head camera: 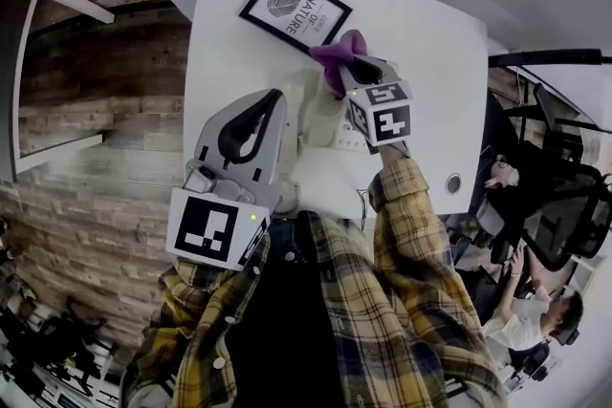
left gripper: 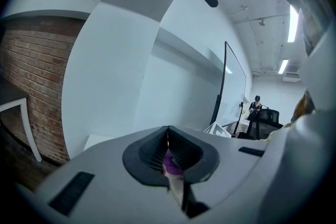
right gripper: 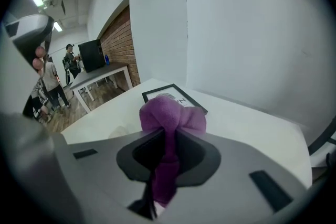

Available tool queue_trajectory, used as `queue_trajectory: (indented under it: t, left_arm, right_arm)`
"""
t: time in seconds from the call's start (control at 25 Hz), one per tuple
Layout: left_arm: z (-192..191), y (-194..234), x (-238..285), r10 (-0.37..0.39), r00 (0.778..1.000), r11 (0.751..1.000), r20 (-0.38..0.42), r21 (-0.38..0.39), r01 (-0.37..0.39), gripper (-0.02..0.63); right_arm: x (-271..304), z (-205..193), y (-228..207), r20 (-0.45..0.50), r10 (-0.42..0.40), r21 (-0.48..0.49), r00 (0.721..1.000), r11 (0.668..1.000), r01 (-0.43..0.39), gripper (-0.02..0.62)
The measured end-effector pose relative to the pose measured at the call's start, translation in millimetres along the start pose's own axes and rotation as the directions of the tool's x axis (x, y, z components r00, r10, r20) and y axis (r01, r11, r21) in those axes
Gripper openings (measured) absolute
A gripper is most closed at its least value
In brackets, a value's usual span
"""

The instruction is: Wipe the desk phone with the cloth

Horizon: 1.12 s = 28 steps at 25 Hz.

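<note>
My right gripper (head camera: 346,64) is shut on a bunched purple cloth (head camera: 339,48) over the far middle of the white table (head camera: 430,43). In the right gripper view the cloth (right gripper: 170,115) bulges out past the jaws and hangs down between them. The white desk phone (head camera: 320,124) lies just under and near that gripper, mostly hidden by both tools. My left gripper (head camera: 273,100) stands at the phone's left side, its jaws meeting in a thin line (left gripper: 168,134). Through the hollow behind them show a bit of purple cloth (left gripper: 169,162) and a white grilled part (left gripper: 177,186).
A black-framed print (head camera: 295,7) lies flat at the table's far edge, also shown in the right gripper view (right gripper: 176,98). A round cable grommet (head camera: 453,182) sits near the right edge. Brick wall and shelves are at the left; people and office chairs (head camera: 535,234) at the right.
</note>
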State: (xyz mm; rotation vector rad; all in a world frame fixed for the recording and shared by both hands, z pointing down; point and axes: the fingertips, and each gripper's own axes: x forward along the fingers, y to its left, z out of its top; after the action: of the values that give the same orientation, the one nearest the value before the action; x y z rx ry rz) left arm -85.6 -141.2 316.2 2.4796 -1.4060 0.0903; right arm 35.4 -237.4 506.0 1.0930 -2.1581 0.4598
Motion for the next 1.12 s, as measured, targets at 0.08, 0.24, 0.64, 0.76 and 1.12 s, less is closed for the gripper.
queue_trajectory:
  t: [0.08, 0.24, 0.64, 0.76, 1.12]
  left_arm:
    - [0.2, -1.0, -0.2, -0.003, 1.0, 1.0, 0.0, 0.001, 0.003, 0.015]
    - [2.2, -3.4, -1.1, -0.01, 1.0, 1.0, 0.007, 0.003, 0.01, 0.015]
    - [9.2, -3.4, -8.1, -0.013, 0.999, 1.0, 0.031, 0.009, 0.013, 0.015]
    - [10.6, -2.5, -10.5, -0.009, 0.999, 1.0, 0.034, 0.008, 0.009, 0.015]
    - [9.9, -3.9, -14.3, -0.014, 0.999, 1.0, 0.03, 0.012, 0.013, 0.015]
  right_arm:
    - [-0.3, -1.1, 0.2, -0.011, 0.017, 0.039, 1.0, 0.999, -0.017, 0.06]
    - [-3.2, -7.3, 4.5, -0.015, 0.059, 0.111, 0.998, 0.992, -0.057, 0.06]
    - [-12.3, -19.8, 14.5, -0.014, 0.071, 0.163, 0.997, 0.984, -0.067, 0.06]
    - [-17.0, -22.4, 17.9, -0.005, 0.066, 0.155, 0.998, 0.986, -0.064, 0.06]
    - [-30.9, -50.9, 53.5, -0.002, 0.097, 0.082, 0.995, 0.992, -0.097, 0.06]
